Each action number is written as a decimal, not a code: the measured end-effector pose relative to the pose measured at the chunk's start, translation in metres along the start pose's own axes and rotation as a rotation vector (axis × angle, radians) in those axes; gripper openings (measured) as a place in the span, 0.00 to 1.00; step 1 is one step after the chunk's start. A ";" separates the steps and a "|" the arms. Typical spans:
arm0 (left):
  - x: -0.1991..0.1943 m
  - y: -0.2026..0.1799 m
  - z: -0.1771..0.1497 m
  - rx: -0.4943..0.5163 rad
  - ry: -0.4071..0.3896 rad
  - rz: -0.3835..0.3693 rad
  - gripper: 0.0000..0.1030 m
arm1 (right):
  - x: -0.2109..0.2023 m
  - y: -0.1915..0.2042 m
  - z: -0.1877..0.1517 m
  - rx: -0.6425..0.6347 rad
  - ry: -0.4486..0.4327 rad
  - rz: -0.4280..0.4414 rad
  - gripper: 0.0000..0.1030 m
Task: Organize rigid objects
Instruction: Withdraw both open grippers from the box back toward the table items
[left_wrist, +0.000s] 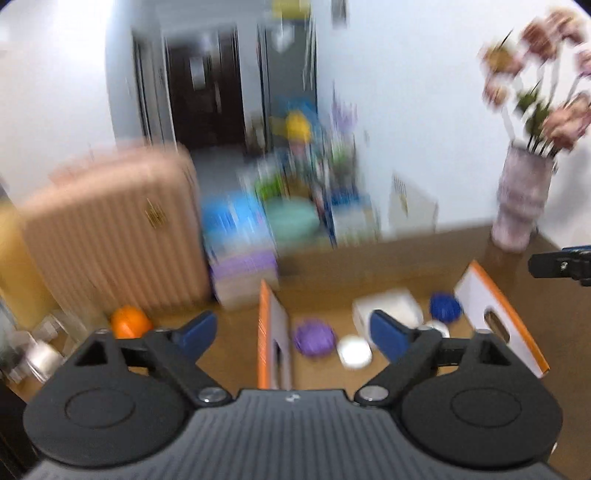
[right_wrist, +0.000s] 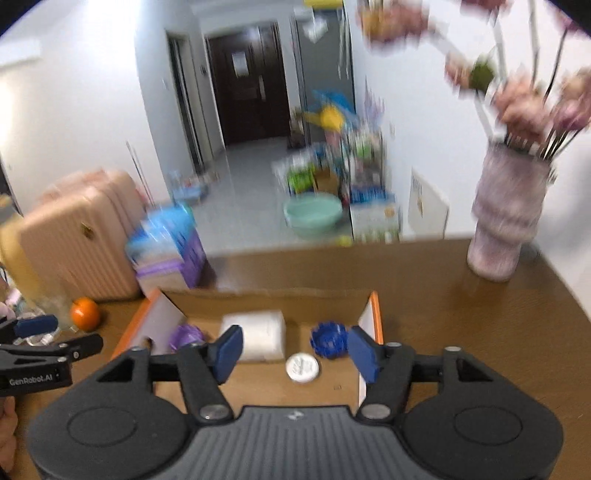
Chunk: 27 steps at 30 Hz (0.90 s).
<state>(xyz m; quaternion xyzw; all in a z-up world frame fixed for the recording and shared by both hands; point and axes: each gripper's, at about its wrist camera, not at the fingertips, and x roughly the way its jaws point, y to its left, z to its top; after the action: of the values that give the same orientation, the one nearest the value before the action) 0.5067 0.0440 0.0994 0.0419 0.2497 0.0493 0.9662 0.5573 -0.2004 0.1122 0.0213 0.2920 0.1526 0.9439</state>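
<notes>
An open cardboard box (right_wrist: 266, 298) with orange-edged flaps sits on the brown table. Inside it lie a purple ridged ball (left_wrist: 314, 338), a white wrapped block (right_wrist: 255, 334), a blue ridged ball (right_wrist: 328, 339) and a small white round disc (right_wrist: 302, 367). My left gripper (left_wrist: 291, 332) hovers open above the box's left flap (left_wrist: 273, 332), with nothing between its blue pads. My right gripper (right_wrist: 295, 350) is also open and empty, above the box's middle. Both views are blurred. The left gripper (right_wrist: 37, 343) shows at the right wrist view's left edge.
An orange fruit (right_wrist: 85, 314) rests on the table left of the box. A pale ribbed vase (right_wrist: 506, 221) with flowers stands at the table's back right. Beyond the far edge are a pink suitcase (left_wrist: 110, 240), stacked packages and a green basin (right_wrist: 314, 216).
</notes>
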 end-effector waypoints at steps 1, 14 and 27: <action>-0.015 0.000 -0.004 0.009 -0.061 0.012 0.97 | -0.017 0.006 -0.004 -0.028 -0.061 -0.003 0.72; -0.140 -0.002 -0.057 -0.032 -0.374 -0.001 1.00 | -0.135 0.029 -0.080 -0.111 -0.480 -0.008 0.84; -0.205 0.001 -0.117 -0.076 -0.433 -0.025 1.00 | -0.197 0.035 -0.158 -0.101 -0.534 -0.005 0.89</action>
<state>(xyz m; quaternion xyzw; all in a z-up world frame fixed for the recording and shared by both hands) 0.2712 0.0282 0.0951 0.0122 0.0346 0.0367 0.9986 0.3055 -0.2339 0.0931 0.0130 0.0250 0.1533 0.9878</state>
